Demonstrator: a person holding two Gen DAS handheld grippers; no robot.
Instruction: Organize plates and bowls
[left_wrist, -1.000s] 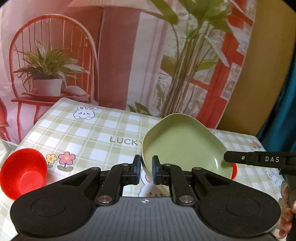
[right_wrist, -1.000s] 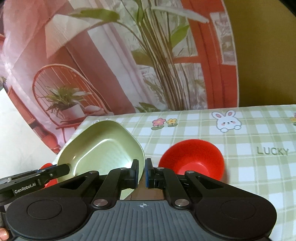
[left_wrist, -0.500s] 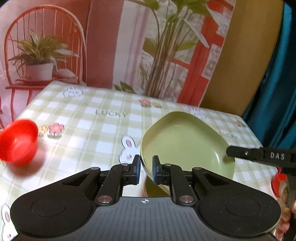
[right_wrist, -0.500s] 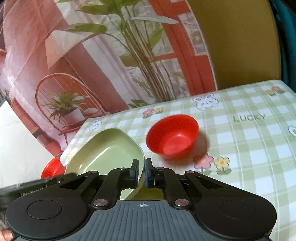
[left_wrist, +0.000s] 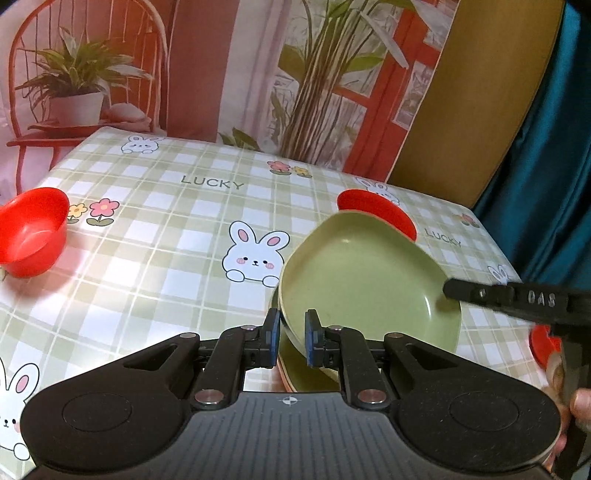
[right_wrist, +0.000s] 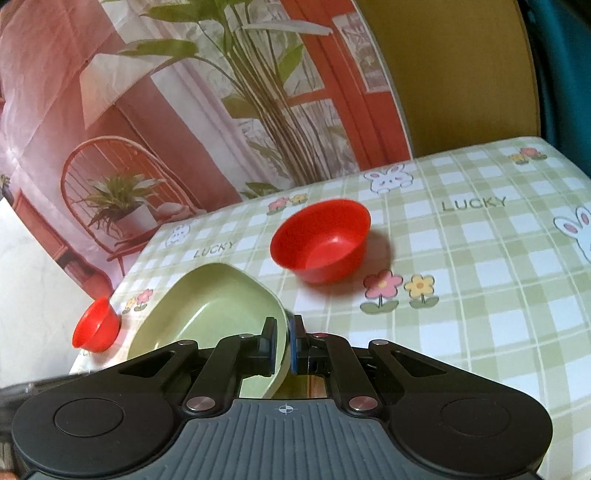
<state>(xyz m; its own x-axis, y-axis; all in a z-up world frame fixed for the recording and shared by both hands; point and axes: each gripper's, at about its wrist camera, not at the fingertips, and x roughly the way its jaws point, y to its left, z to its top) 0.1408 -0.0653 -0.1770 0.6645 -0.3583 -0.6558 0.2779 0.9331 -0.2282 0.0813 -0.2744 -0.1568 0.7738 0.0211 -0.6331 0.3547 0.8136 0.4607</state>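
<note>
My left tongs (left_wrist: 290, 338) pinch the near rim of the green plate (left_wrist: 365, 280), pads nearly together with the rim between them. My right tongs (right_wrist: 282, 345) are clamped almost shut on the same plate's (right_wrist: 207, 306) opposite rim, so I hold it tilted between both, low over the counter (left_wrist: 177, 266). In the left view a second green plate (left_wrist: 295, 373) shows directly beneath it at 6 o'clock. A red bowl (left_wrist: 31, 230) sits at 9 o'clock on the checked cloth, another red bowl (left_wrist: 376, 212) peeks from behind the plate at 1 o'clock. In the right view, a red bowl (right_wrist: 320, 240) stands at 12 o'clock and a smaller-looking one (right_wrist: 96, 328) at 9 o'clock, near the counter's edge.
</note>
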